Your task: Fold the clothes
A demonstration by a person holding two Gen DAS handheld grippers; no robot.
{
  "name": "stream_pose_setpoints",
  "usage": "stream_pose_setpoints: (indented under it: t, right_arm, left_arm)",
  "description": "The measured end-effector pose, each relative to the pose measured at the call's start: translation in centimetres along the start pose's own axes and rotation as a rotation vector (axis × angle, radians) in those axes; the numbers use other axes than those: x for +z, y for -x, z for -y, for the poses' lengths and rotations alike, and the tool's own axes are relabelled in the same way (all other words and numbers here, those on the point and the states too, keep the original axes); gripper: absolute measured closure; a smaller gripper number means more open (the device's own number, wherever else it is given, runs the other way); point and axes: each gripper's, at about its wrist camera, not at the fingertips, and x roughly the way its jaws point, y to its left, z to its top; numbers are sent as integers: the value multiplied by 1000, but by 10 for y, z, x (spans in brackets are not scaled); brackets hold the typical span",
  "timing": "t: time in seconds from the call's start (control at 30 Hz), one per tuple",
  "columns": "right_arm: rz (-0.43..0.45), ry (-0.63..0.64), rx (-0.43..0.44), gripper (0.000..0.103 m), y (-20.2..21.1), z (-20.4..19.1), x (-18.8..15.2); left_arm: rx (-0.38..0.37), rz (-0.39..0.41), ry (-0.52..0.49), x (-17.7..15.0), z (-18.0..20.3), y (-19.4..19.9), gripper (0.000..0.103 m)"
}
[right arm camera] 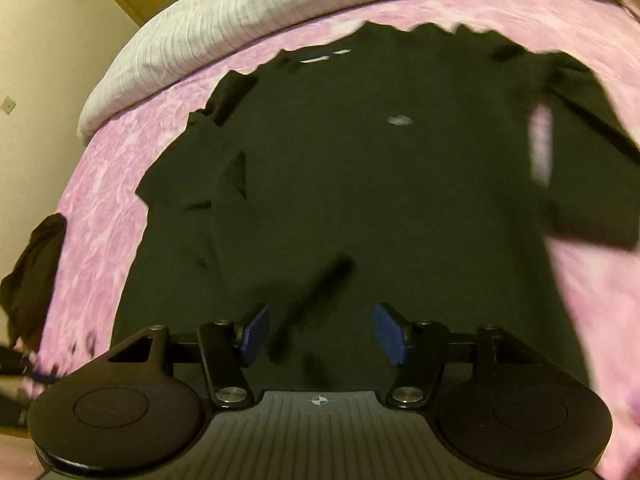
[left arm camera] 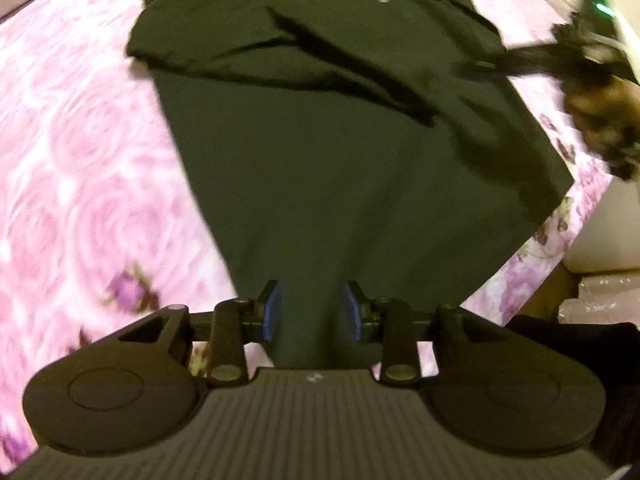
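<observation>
one dark shirt (right arm camera: 360,200) on pink bedspread (left arm camera: 80,160); two grippers, both parted.

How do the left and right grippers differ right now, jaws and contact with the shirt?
The right gripper has its jaws spread wider than the left gripper. In the left wrist view the right one is blurred beside the black shirt, while the left one looks sharp. Shared: both point down at the shirt on the pink floral bedspread, blue pads apart, gripping nothing.
</observation>
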Motion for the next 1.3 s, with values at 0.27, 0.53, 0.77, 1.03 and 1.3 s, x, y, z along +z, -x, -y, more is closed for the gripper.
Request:
stream_pose_setpoints:
  t: [0.27,0.53,0.77,1.03,1.3]
  right_arm:
    - [-114,92,-63,102,-65,-32,24]
    - [-68,218,66,102,-36,-182,68]
    - [-35,506,486,95,-87,-362,96]
    - [-129,636,429,42,-123,-360,65]
    - [-268,411,106,42,-114,-185,55]
  left_arm:
    - [137,138,-131,44,-39,-10,74]
    - [254,300,91,39,-135,79,69]
    - [534,343,480,-50,-260,169,66]
    - [463,283,532,-82,-282,130,62]
    - [392,268,377,-36,-309,61,58]
